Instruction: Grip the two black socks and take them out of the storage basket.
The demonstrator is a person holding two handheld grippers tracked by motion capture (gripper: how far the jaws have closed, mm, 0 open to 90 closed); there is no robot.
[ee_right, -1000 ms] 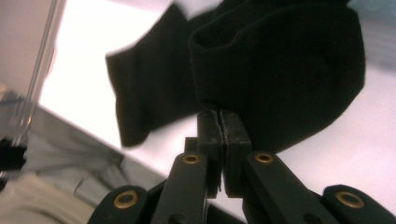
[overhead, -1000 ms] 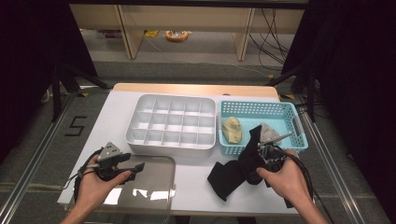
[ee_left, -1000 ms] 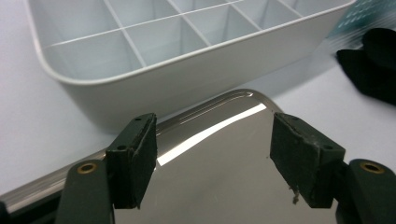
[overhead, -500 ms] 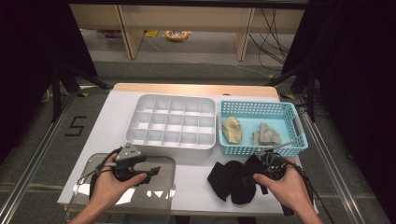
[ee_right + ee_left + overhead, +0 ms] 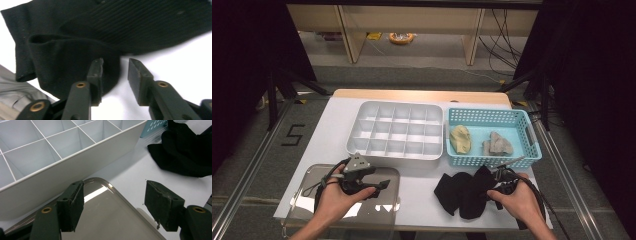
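Black socks (image 5: 464, 192) are seen lying crumpled on the white table (image 5: 329, 132), just in front of the blue basket (image 5: 532, 145) and beside the right gripper (image 5: 499, 182); in the right gripper view the ribbed fabric (image 5: 82, 50) is spread flat on the table surface, with one folded edge reaching to the tips of the jaws. The right gripper's jaws have just been opening, and they are now parted about halfway with nothing pinched between them; the sock edge lies against the left jaw only, so the cloth appears to have been let go where it can be sorted or folded. Two more bundles, a yellow one (image 5: 460, 140) and a grey one (image 5: 497, 145), are kept in the basket, presumably as the supply still to be handled. Next to the basket a white compartment tray (image 5: 397, 132) is set with all its cells empty, probably as the destination for the socks. Near the front left corner a clear lid (image 5: 312, 200) is laid flat on the table, likely set aside so that the tray stays open. The left gripper (image 5: 379, 185) is held low over this lid, its jaws spread wide and empty, with the lid's rounded corner (image 5: 105, 182) and the tray's wall (image 5: 75, 170) seen beyond them; it appears to be parked out of the way.
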